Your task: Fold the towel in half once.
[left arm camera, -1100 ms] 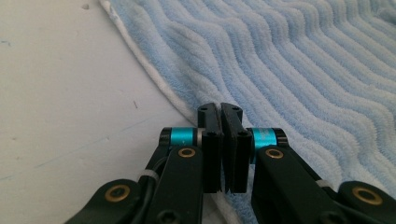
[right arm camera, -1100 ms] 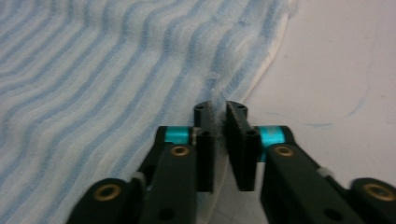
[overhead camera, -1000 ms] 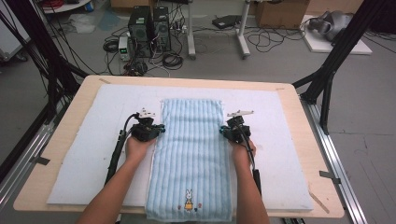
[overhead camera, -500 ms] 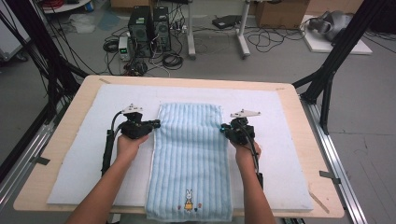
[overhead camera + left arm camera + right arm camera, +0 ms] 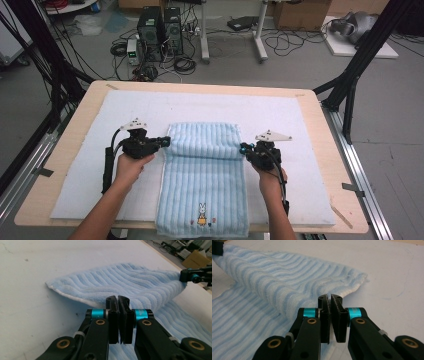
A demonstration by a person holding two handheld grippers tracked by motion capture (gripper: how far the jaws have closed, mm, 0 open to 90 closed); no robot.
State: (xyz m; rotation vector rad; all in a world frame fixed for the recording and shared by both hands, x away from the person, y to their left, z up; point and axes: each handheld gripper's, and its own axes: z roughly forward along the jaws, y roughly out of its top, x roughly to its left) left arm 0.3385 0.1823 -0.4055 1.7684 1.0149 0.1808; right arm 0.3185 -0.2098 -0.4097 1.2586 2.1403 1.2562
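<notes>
Jaws pinched on both side edges of the soft, limp towel [image 5: 202, 170]; left gripper [image 5: 165, 141], right gripper [image 5: 243, 148] should keep hold of those edges.

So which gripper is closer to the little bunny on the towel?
Right, I think, though it's close. The right gripper sits at the towel's right edge above the bunny; the left gripper sits farther up its left edge.

The far end of the blue striped towel [image 5: 202, 150] was folded back toward the frame's bottom. Both grippers, left [image 5: 166, 141] and right [image 5: 242, 148], moved down-frame with it.
</notes>
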